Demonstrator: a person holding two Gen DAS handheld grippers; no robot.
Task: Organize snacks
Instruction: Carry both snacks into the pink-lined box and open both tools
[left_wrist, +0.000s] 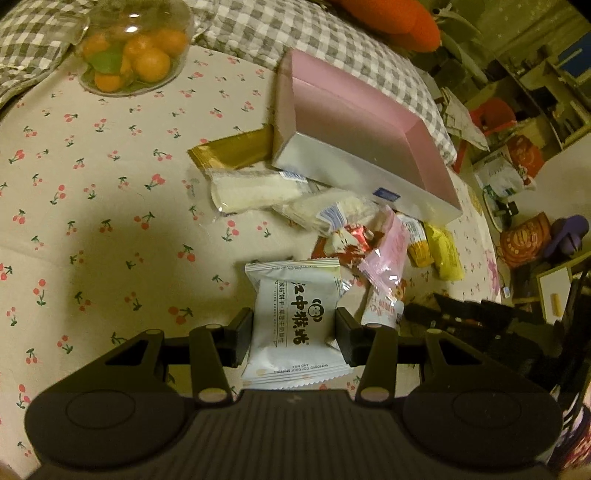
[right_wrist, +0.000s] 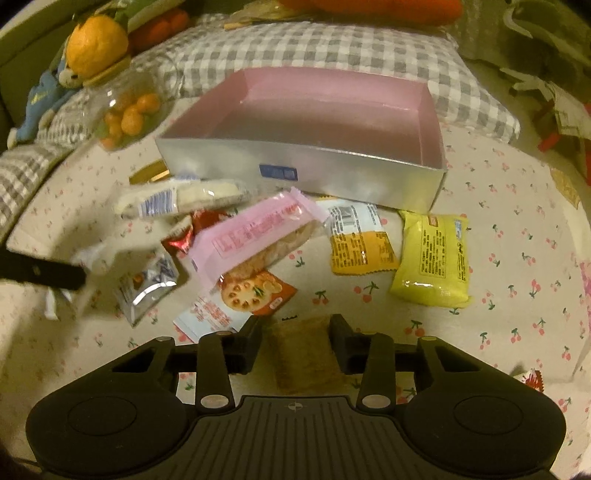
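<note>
So far, nothing had reached the pink box (right_wrist: 314, 110). The left gripper (left_wrist: 293, 334) had its jaws clamped on a white coconut snack packet (left_wrist: 295, 317), well short of the box. The right gripper (right_wrist: 295, 341) had its jaws at a brown wafer bar (right_wrist: 301, 354); whether they gripped it I cannot tell. About 8 more packets, among them a yellow packet (right_wrist: 432, 258), lay loose on the cherry-print cloth (left_wrist: 92, 221) just before the box's silver wall.

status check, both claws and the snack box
Left claw shut on white coconut biscuit packet. Right claw around brown snack bar, grip unclear. Pink box empty, snacks piled in front.
</note>
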